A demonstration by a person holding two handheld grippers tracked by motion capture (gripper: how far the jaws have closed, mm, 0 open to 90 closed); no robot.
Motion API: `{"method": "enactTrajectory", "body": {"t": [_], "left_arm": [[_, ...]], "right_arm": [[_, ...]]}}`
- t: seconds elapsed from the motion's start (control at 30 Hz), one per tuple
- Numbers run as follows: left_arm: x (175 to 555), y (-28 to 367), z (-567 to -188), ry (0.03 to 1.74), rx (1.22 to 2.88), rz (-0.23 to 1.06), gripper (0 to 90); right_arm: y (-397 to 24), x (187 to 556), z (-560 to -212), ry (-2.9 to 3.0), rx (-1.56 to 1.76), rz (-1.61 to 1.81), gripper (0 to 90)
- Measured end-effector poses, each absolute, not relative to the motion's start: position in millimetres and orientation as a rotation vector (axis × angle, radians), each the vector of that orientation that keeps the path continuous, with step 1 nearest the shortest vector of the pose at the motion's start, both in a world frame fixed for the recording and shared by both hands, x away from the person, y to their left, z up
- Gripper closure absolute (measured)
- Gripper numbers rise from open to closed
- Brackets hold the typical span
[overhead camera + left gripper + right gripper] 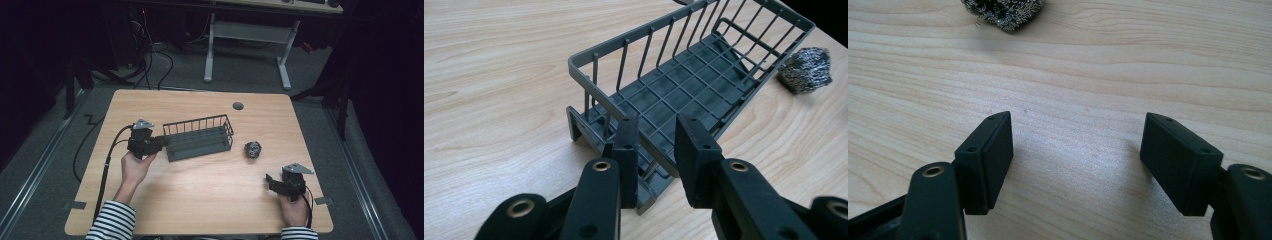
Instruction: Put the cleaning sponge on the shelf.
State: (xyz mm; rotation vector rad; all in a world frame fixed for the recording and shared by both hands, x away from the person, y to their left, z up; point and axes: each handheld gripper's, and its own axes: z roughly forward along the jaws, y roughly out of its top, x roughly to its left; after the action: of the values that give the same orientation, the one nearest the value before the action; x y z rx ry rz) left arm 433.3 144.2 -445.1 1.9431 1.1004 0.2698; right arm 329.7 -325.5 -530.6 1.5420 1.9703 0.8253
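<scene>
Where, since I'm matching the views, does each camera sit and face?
High view: above the person's side, looking down on table; striped sleeves, left gripper, right gripper.
Left gripper view: on left gripper, facing basket clamped at its end; own jaws.
Right gripper view: on right gripper, facing bare table; own open jaws.
Shared: both gripper views catch the scourer.

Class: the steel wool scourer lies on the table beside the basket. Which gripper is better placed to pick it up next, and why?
Probably the right gripper: its jaws stand open with nothing between them, pointing toward the scourer. The left gripper is clamped on the basket's end rim.
</scene>
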Motion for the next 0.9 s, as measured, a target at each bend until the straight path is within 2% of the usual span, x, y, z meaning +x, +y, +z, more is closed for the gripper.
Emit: {"method": "enactTrajectory", "body": {"t": [0.4,0.7,0.9], "left_arm": [[427,143,-444,1.098,1.945,0.258,71.4],[421,157,-432,1.109,1.862,0.294,47.2],[412,171,-424,1.099,1.851,0.351,41.8]], "right_arm": [[-325,330,-531,1.969,1.545,0.826,29.3],[-325,330,-531,1.970,1.546,0.826,29.2],[-325,330,-531,1.970,1.546,0.826,29.1]]}}
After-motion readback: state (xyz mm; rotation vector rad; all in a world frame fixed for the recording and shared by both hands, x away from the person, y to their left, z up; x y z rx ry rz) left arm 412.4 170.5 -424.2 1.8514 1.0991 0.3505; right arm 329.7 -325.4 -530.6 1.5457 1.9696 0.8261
